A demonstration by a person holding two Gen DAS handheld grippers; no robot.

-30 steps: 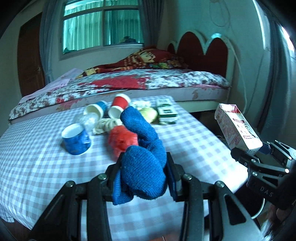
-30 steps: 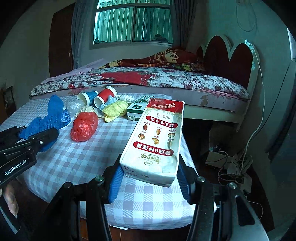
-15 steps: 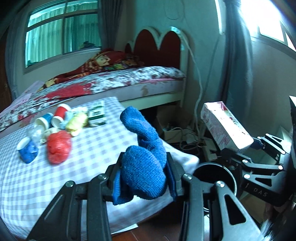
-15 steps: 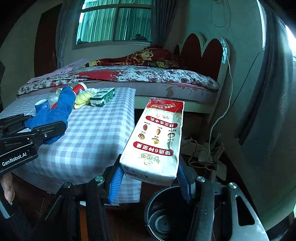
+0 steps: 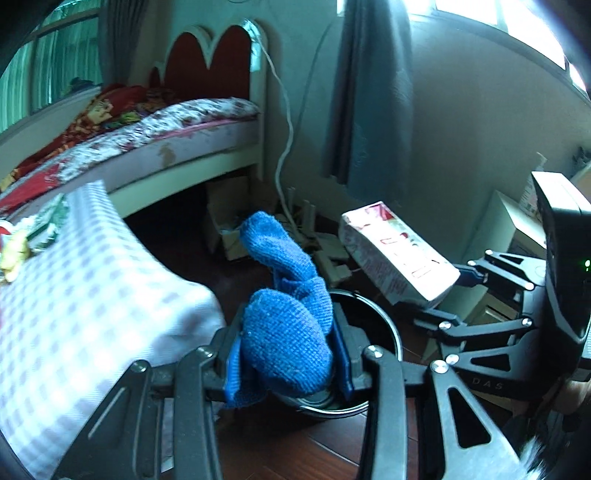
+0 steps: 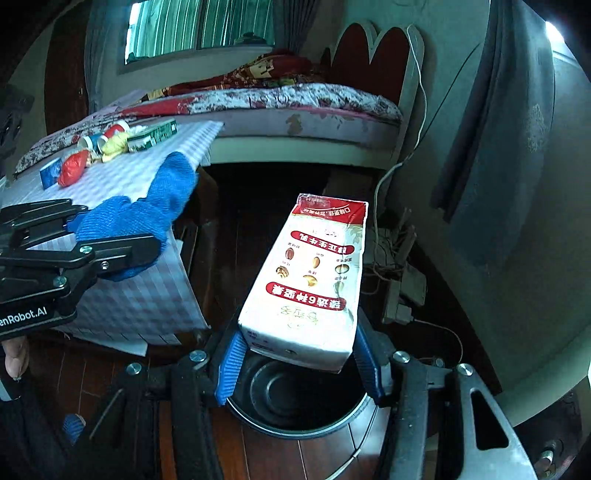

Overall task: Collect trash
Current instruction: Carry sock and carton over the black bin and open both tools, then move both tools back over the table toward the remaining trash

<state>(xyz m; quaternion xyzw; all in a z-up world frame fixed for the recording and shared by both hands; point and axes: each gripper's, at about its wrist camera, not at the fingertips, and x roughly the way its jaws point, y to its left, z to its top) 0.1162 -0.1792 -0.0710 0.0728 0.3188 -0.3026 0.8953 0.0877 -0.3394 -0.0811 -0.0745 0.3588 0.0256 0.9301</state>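
Left gripper (image 5: 286,354) clamps blue cloth (image 5: 284,317); right gripper (image 6: 299,360) clamps carton (image 6: 310,273).

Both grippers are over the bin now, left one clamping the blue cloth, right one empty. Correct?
Not quite. The right gripper is not empty: the right wrist view shows it clamped on the milk carton above the black bin. The left gripper does hold the blue cloth.

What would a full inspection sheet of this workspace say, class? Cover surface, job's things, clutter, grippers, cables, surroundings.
Surface: table with checked cloth.
Job's things: blue cloth in left gripper; milk carton in right gripper; black bin on the floor under both.
Clutter: cups, red bag, green box on table.
Grippers: both shut on loads.
Cables: white cord down the headboard; tangle on floor.
Surroundings: bed, curtain, window.
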